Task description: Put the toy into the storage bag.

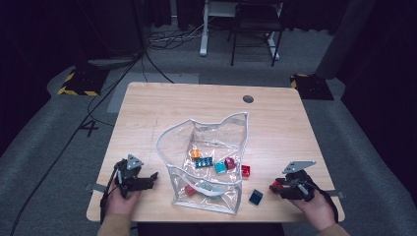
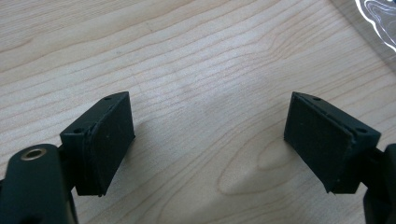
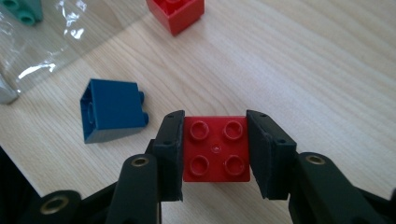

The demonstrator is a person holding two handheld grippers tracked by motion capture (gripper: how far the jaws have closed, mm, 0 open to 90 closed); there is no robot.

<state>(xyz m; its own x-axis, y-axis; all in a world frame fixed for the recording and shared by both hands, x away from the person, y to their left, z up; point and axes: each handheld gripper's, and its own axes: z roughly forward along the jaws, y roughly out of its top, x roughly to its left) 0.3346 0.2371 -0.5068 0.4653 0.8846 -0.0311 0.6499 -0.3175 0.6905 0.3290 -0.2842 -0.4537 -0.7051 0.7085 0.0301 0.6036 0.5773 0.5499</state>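
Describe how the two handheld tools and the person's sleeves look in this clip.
Both tools, the left tool and the right tool, are black, each topped by a grey three-cornered plate. Their jaws are flat black blocks with dark pads, small screw holes at the corners and brass-coloured pivot rings. A black cable trails from each. The sleeves are tan.

We are seeing a clear pouch [image 1: 206, 162] lying open on the wooden table [image 1: 147, 113], holding several coloured bricks. A blue brick [image 3: 111, 111] is lying tipped just outside it, and a second red brick [image 3: 176, 13] is sitting near its edge.
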